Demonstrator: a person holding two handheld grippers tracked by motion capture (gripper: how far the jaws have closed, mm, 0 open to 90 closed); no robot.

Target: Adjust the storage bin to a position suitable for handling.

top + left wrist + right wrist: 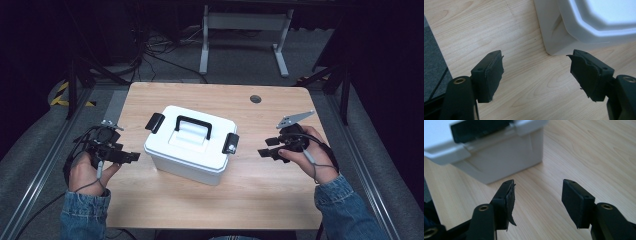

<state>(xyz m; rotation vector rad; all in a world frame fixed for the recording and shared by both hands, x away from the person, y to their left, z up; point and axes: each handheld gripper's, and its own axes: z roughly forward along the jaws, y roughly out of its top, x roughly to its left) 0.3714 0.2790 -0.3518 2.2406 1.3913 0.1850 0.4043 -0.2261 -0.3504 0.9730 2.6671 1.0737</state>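
Fingers spread on both grippers, nothing between them: left gripper [131, 157] at nine o'clock of white storage box [190, 145], right gripper [264, 148] at three o'clock, both levelled inward.

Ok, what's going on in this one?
A person sits at a wooden table with a claw in each hand, either side of a white lidded box with a black handle and black side latches. Both the left claw and right claw are open and empty, apart from the box. The lid is on.
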